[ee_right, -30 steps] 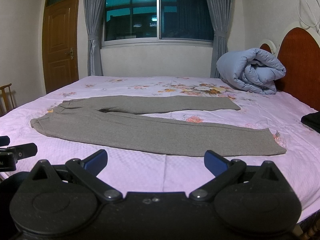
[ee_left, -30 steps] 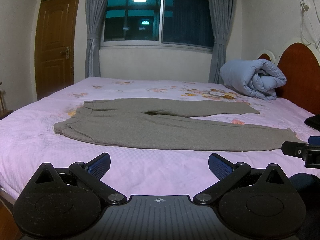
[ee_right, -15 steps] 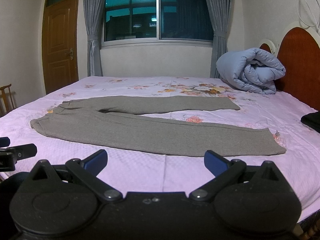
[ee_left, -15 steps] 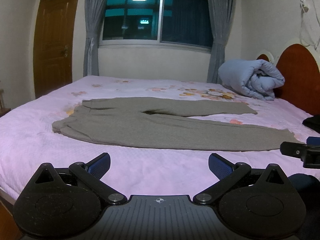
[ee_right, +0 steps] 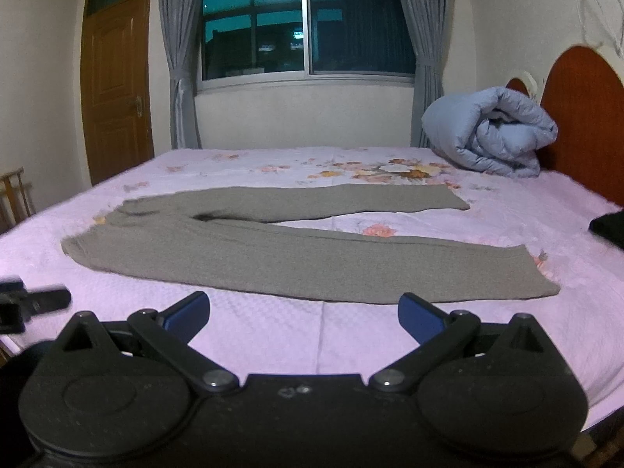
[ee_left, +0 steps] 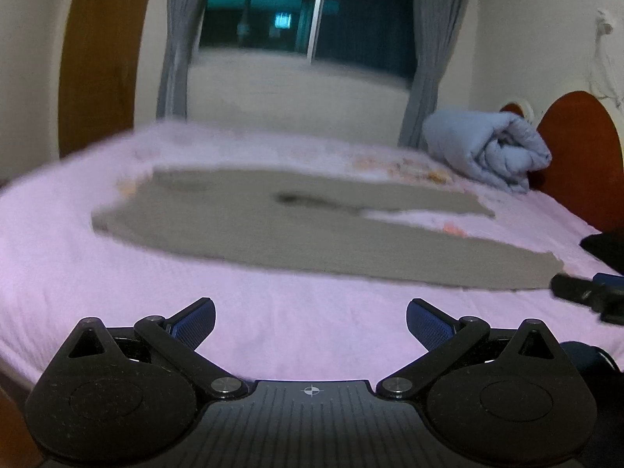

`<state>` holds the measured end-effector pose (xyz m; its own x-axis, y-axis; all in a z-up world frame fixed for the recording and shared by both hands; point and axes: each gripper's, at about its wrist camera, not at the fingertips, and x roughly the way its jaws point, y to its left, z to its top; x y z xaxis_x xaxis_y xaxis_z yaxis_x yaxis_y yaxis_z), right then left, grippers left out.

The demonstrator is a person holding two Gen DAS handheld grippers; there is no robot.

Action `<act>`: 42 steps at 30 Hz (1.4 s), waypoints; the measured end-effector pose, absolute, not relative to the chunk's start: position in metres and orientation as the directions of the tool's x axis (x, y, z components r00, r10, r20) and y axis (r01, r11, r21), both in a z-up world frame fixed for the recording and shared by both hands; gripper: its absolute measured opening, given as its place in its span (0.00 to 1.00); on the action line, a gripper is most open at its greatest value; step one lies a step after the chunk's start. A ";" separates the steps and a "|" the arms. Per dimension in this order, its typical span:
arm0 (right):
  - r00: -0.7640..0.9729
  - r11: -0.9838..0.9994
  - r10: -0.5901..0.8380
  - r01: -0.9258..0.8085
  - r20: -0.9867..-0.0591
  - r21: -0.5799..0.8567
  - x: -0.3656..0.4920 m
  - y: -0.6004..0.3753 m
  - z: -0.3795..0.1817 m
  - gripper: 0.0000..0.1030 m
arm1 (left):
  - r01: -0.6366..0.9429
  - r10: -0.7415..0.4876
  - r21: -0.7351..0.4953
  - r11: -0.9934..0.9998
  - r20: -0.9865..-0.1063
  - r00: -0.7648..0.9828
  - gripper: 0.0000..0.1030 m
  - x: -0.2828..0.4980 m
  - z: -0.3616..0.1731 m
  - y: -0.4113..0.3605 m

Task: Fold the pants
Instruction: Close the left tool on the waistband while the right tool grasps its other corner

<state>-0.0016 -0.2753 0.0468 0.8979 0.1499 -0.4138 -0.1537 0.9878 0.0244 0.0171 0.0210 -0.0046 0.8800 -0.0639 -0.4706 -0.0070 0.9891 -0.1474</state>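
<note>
I see the grey pants (ee_right: 273, 249) lying flat and unfolded across the middle of the pink bed (ee_right: 351, 335), waistband toward its left edge and both legs running toward the headboard (ee_right: 585, 117) edge. My left gripper (ee_left: 311, 321) and right gripper (ee_right: 304, 314) hover over the bed's near edge, jaws spread wide and gripping nothing. A rolled blue quilt (ee_right: 495, 132) sits at the far headboard corner and a dark garment (ee_right: 608, 226) lies by the right edge, both clear of the pants.

Grey knit pants (ee_right: 280, 249) spread flat on a pink floral-print bed (ee_right: 507, 210), waistband at left, legs splayed rightward, right claw (ee_right: 304, 314) with blue-padded fingers wide apart above the near bed edge, rolled light-blue quilt (ee_right: 491, 132) by the reddish wooden headboard (ee_right: 585, 117)
</note>
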 end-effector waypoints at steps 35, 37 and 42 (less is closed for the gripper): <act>0.801 0.989 0.145 -0.113 -0.580 0.091 0.500 -0.208 0.015 0.94 | -0.111 0.009 -0.114 0.987 -0.658 0.753 1.00 0.540 -0.089 0.335; 0.793 0.988 0.155 -0.116 -0.589 0.104 0.510 -0.206 0.008 0.94 | -0.104 0.003 -0.117 0.988 -0.646 0.763 1.00 0.550 -0.097 0.340; 0.769 0.985 0.171 -0.148 -0.616 0.090 0.528 -0.192 -0.012 0.94 | -0.039 -0.076 -0.166 0.985 -0.632 0.771 0.45 0.556 -0.101 0.337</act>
